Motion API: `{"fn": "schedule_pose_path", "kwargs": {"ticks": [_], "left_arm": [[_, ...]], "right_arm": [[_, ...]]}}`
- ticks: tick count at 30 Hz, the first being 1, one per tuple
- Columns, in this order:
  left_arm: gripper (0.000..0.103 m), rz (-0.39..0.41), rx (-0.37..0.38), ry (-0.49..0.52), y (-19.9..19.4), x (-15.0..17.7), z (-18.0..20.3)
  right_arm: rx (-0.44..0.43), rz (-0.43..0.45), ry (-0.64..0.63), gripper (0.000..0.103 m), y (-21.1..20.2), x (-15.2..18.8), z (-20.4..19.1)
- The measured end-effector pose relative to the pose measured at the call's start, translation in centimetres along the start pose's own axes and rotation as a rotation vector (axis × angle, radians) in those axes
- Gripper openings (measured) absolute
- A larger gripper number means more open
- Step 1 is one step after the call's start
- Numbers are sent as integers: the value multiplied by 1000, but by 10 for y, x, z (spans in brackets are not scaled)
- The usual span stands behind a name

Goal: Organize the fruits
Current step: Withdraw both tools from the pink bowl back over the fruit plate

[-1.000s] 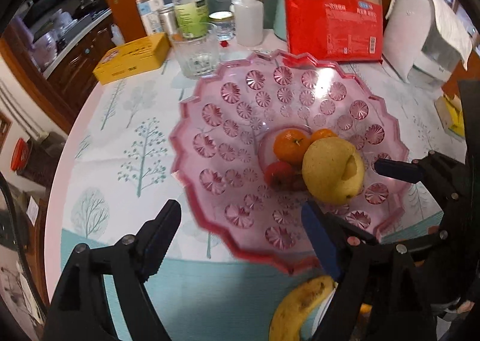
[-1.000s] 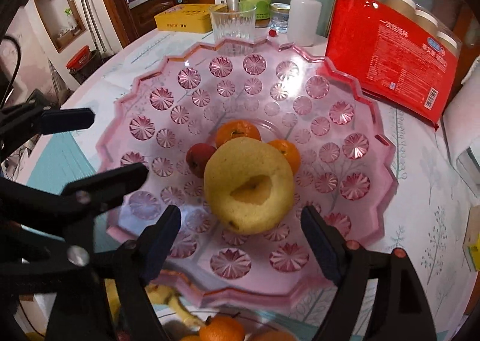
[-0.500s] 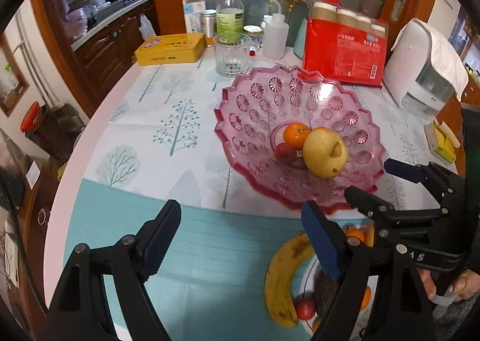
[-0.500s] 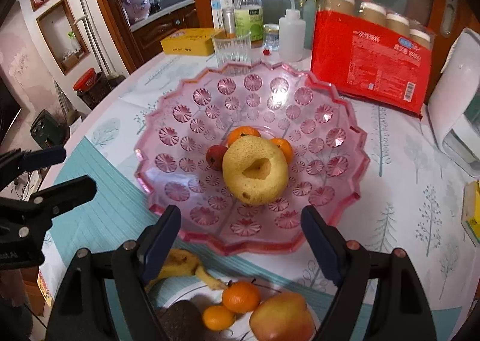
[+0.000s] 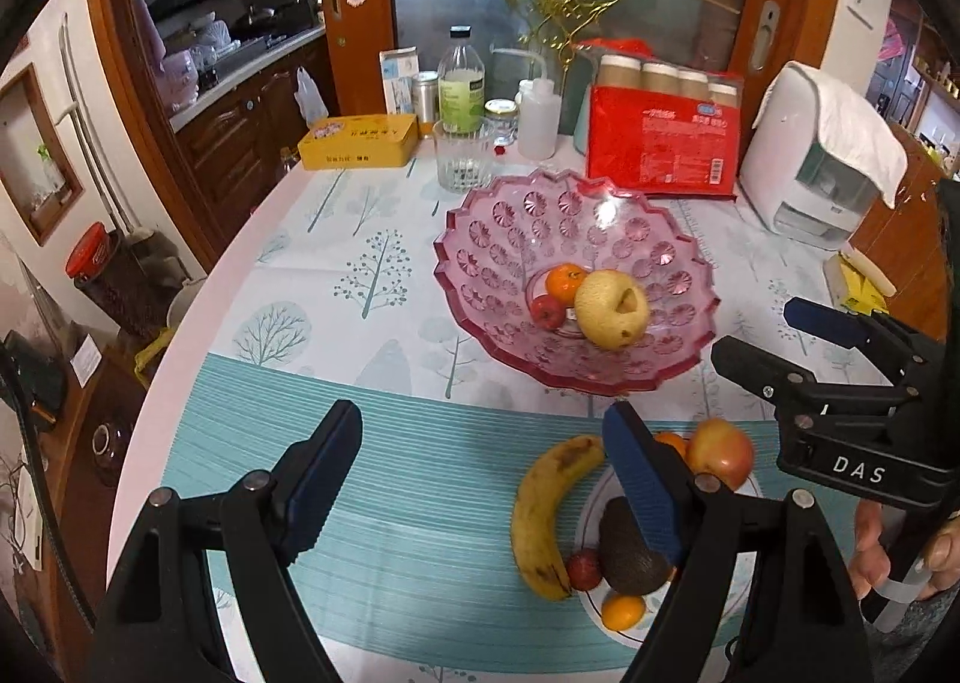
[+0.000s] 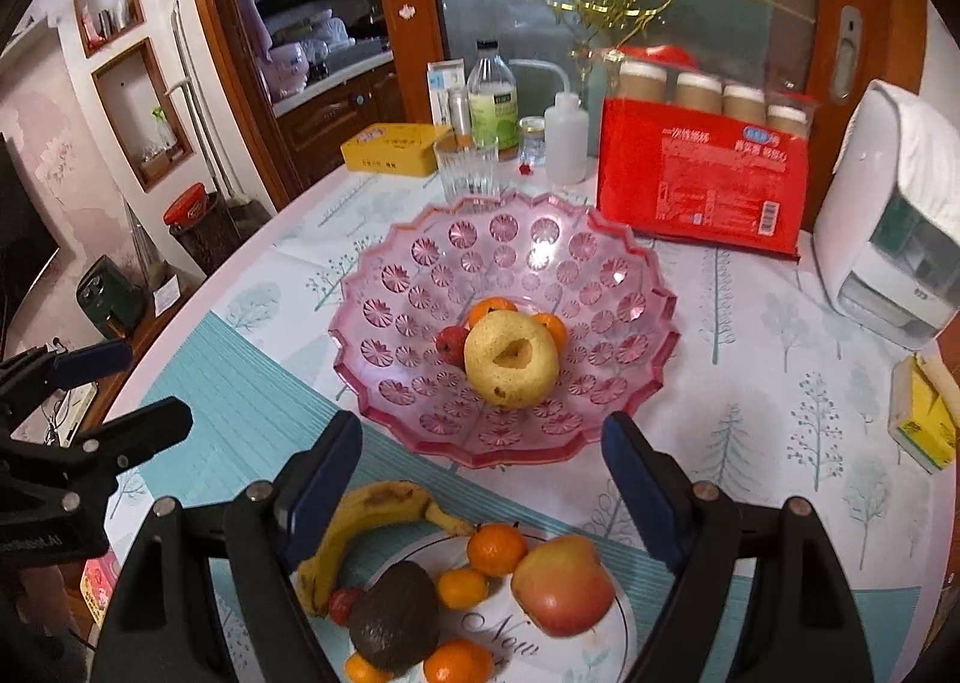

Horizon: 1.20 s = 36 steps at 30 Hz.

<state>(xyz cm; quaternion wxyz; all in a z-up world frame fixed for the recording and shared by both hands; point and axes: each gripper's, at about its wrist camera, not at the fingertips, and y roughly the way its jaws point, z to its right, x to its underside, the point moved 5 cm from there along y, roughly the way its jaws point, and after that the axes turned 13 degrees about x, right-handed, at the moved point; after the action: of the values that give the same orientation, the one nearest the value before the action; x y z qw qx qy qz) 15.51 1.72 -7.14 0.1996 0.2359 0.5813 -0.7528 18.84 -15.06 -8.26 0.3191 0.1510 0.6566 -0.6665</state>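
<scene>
Both grippers hang above the near edge of the table, jaws spread, nothing between the pads: left gripper [image 5: 480,479] over the teal striped mat [image 5: 384,479], right gripper [image 6: 480,479] over the white plate [image 6: 606,647]. Pink glass bowl [image 6: 420,275] sits mid-table; in its centre a yellow pear [image 6: 510,359] stem-end up, touching two oranges behind it [image 6: 489,308] and a small red fruit [image 6: 449,346] on its left. White plate is just in front of the bowl, apart from it: it carries a red-yellow apple [image 6: 564,587], dark avocado [image 6: 393,620], several small oranges [image 6: 497,548] and a small red fruit [image 6: 342,605]. Banana [image 6: 360,521] lies half on the mat, its stem end at the plate rim. Behind the bowl: drinking glass [image 6: 467,167], yellow tin [image 6: 393,146], red pack of cups [image 6: 702,182]. Part of a hand [image 5: 900,545] shows on the right gripper's handle.
</scene>
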Motion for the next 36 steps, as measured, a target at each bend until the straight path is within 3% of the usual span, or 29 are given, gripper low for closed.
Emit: {"fn": "schedule_pose_path", "kwargs": {"ticks": [18, 27, 36], "left_arm": [[82, 46, 10, 12, -48, 36, 52], [82, 16, 9, 15, -45, 65, 71], [82, -59, 27, -7, -18, 96, 79]], "right_arm": [[50, 147, 1, 83, -83, 30, 36], [71, 83, 34, 83, -82, 70, 69], [76, -9, 54, 83, -61, 114, 88]]}}
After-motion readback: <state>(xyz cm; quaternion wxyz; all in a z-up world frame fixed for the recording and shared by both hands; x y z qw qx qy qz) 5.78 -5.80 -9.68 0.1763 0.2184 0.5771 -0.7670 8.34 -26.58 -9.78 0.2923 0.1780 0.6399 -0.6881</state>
